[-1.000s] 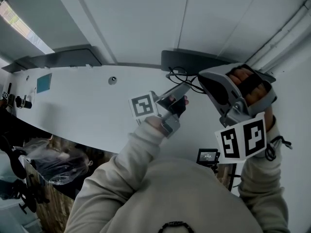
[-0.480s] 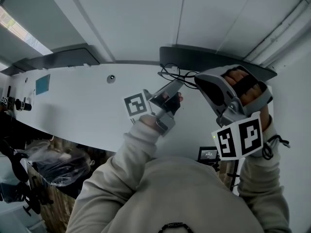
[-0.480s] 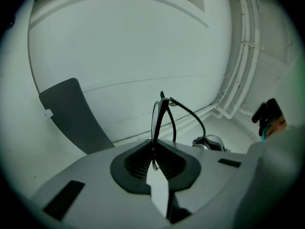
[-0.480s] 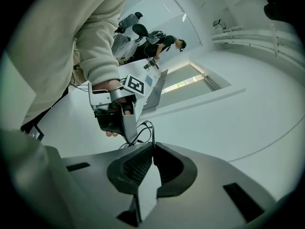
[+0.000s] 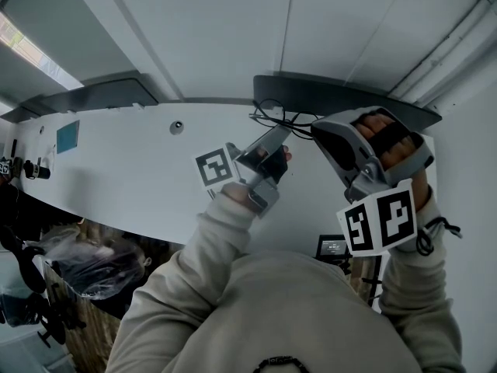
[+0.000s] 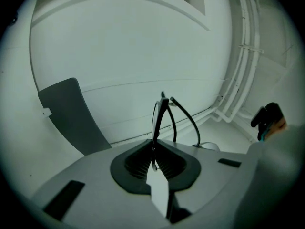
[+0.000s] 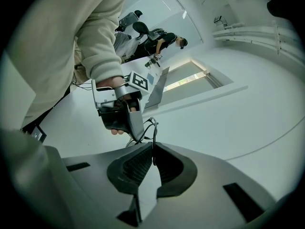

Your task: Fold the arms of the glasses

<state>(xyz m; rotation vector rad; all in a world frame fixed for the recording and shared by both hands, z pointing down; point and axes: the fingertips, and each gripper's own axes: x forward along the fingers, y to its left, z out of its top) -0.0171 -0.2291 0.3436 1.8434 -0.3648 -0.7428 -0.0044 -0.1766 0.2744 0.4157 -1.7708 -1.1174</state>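
Glasses (image 6: 163,101) with a thin black frame are hanging in the air over the far edge of the white bench (image 5: 116,162), the left gripper (image 6: 153,163) and the right gripper (image 7: 153,157) each clamping them between nearly closed jaws.

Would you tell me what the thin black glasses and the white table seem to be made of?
Thin black wire-framed glasses: probably dark metal wire, perhaps plastic, since rim and arms are very slender. White table: likely smooth matte laminate, given its even, glare-free surface.
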